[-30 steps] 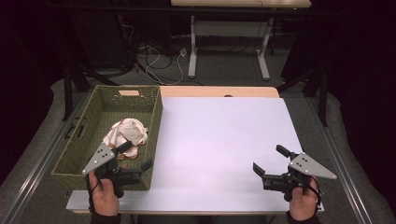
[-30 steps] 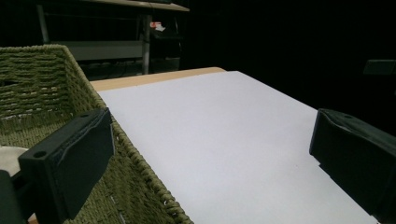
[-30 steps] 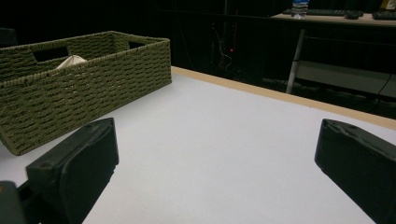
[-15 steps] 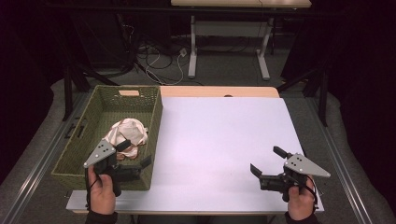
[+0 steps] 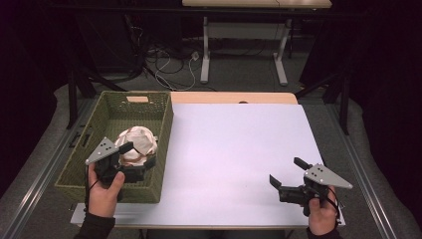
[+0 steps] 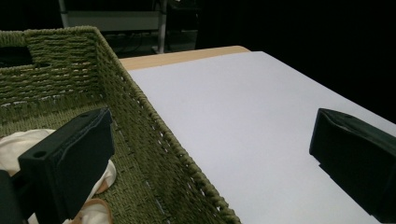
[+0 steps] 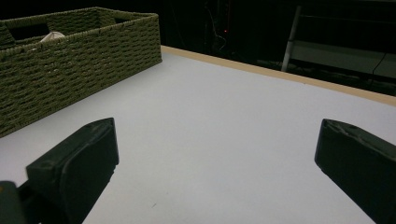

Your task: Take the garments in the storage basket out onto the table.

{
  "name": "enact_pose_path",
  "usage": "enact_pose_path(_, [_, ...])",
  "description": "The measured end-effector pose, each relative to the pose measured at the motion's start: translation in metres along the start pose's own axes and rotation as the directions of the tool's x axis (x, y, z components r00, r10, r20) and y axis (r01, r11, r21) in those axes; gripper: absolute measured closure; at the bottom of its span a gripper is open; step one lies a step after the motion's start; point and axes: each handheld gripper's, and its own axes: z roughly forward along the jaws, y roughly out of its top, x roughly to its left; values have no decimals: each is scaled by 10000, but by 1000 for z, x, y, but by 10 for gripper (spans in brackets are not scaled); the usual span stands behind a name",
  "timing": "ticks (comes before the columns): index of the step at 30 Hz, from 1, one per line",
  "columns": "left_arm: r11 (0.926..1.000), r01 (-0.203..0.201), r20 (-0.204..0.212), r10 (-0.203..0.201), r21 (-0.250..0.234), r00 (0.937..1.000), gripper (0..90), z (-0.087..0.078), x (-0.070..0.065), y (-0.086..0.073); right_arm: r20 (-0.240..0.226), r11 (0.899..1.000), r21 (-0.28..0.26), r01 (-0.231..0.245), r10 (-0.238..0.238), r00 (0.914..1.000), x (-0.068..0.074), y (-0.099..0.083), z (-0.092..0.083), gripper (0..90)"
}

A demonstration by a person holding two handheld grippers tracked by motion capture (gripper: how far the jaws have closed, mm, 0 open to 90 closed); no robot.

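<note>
While the left gripper [image 5: 140,153] has crept up over the green basket [image 5: 164,124] toward the cream cloth [image 5: 139,139], jaws apart and empty, grab looks imminent; right gripper [image 5: 287,174] idles wide apart, well right of the basket

Cloth [image 5: 137,144] in basket [image 5: 112,107], table's [image 5: 239,149] left

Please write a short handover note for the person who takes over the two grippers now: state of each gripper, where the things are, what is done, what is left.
Left gripper: open, empty, straddling the basket's right wall, one jaw inside above the cloth, one outside over the table.
Right gripper: open, empty, over the table's near right part, holding nothing.
Cloth: a crumpled cream bundle lying inside the basket, at the table's left side.
Done: nothing is gripped yet.
Left: probably lower the left gripper onto the cloth, close on it and lift it out; the right gripper is free to help.
</note>
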Motion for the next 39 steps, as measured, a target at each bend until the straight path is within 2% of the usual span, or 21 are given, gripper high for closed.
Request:
enact_pose_path(2, [10000,27,12,-27,61,10000,0,0,2,5,22,10000,-18,-11,11,10000,0,0,0,0])
enact_pose_path(7, [9993,-200,-44,202,304,9998,0,1,4,17,22,10000,-55,-35,35,10000,0,0,0,0])
enact_pose_path(10, [9979,-453,-137,460,466,9988,0,2,4,23,35,10000,-18,-24,24,10000,-1,-1,1,0])
enact_pose_path(18, [9951,-648,-488,686,749,9965,0,4,11,40,184,9998,143,-159,156,9997,-5,-6,0,0])
enact_pose_path(24, [9943,-232,-884,325,1042,9956,0,10,20,50,164,9997,202,-118,115,9998,-4,-6,2,0])
enact_pose_path(28, [9914,-96,-1291,266,1304,9913,0,14,25,57,234,9996,203,-197,192,9995,-4,-7,1,0])
enact_pose_path(33, [9923,212,-1732,3,1221,9849,0,19,32,63,229,9993,283,-232,225,9995,-5,-8,2,0])
enact_pose_path(38, [9904,510,-2300,-203,1282,9730,1,28,40,67,178,9992,361,-142,136,9997,-4,-9,3,0])
enact_pose_path(39, [9891,622,-2306,-300,1336,9726,1,30,42,68,155,9991,405,-126,120,9998,-4,-9,3,0])
